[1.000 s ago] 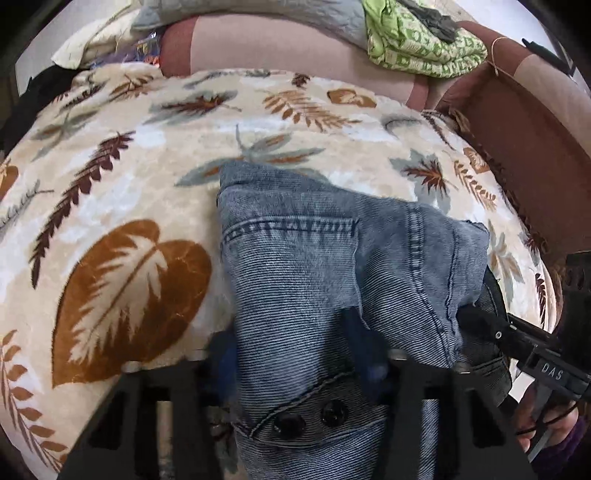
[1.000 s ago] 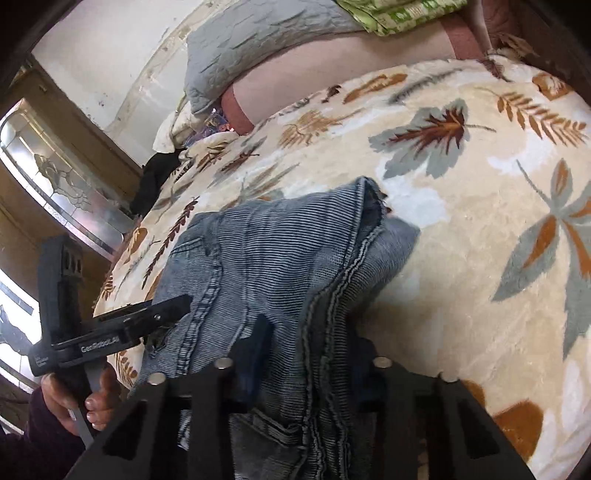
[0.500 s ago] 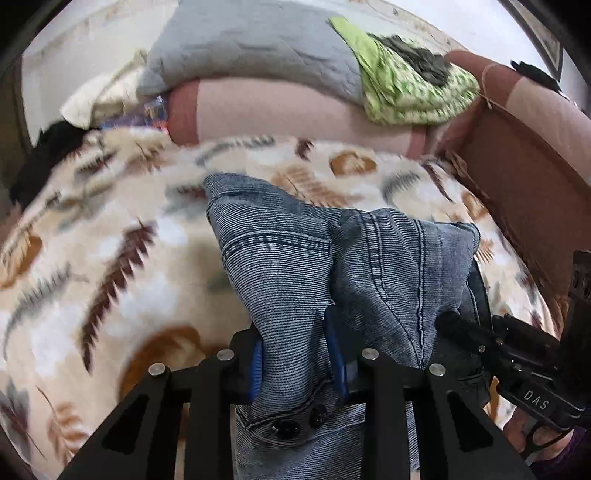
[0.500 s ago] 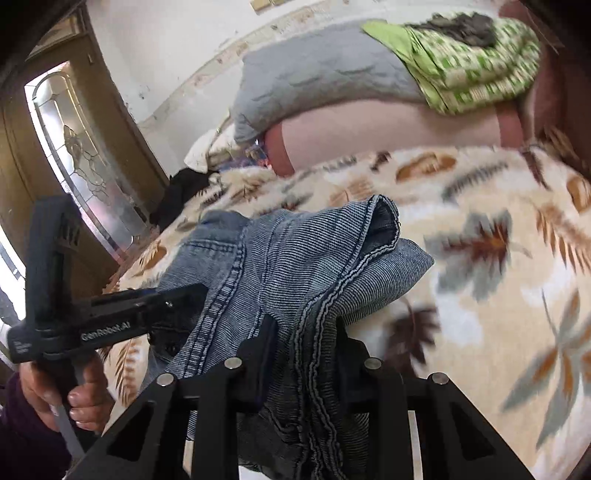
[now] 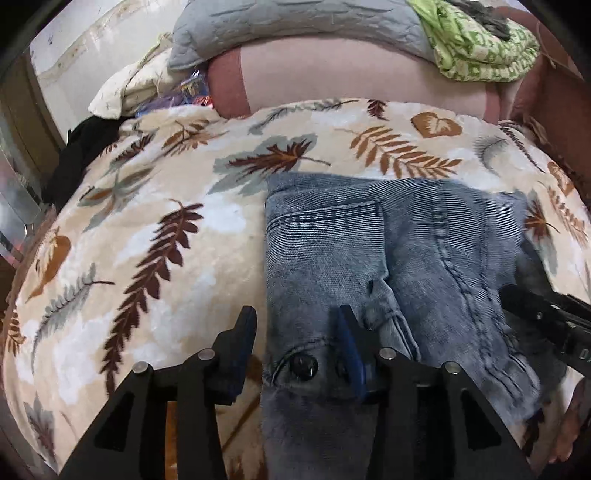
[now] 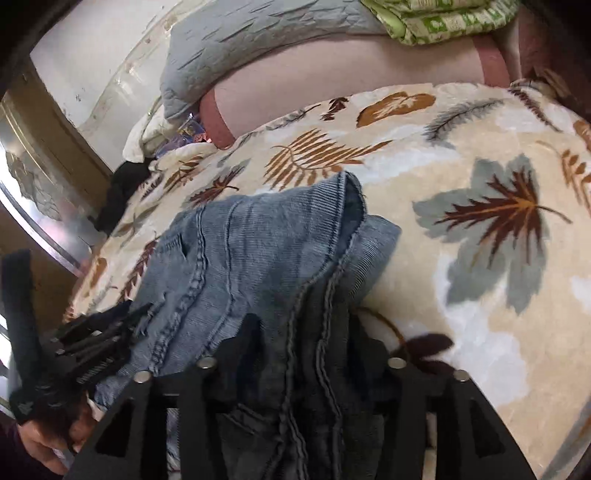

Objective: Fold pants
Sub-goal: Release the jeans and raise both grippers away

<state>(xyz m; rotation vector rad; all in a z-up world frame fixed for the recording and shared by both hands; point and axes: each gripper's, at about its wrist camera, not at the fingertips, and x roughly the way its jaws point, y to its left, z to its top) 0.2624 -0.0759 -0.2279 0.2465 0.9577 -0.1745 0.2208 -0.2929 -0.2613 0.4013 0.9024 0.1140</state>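
Folded blue denim pants (image 5: 369,258) lie on a leaf-print blanket (image 5: 147,229). My left gripper (image 5: 295,332) is open, its fingers (image 5: 243,339) standing apart over the waistband end with the button (image 5: 303,365); the pants' left edge lies between them. In the right wrist view the pants (image 6: 258,258) lie folded with stacked seams. My right gripper (image 6: 306,339) is open, its jaws standing wide on either side of the pants' right edge. Each gripper shows in the other's view: the right one (image 5: 546,317), the left one (image 6: 92,339).
The blanket covers a bed or sofa. At the back lie a pink bolster (image 5: 351,81), a grey quilted pillow (image 5: 295,26) and a green patterned cloth (image 5: 480,44). Dark clothing (image 5: 85,155) and a glass-panelled door (image 6: 33,192) are at the left.
Both grippers lifted the pants half a second ago, then lowered them back onto the blanket. Both sets of jaws have opened and let go of the denim.
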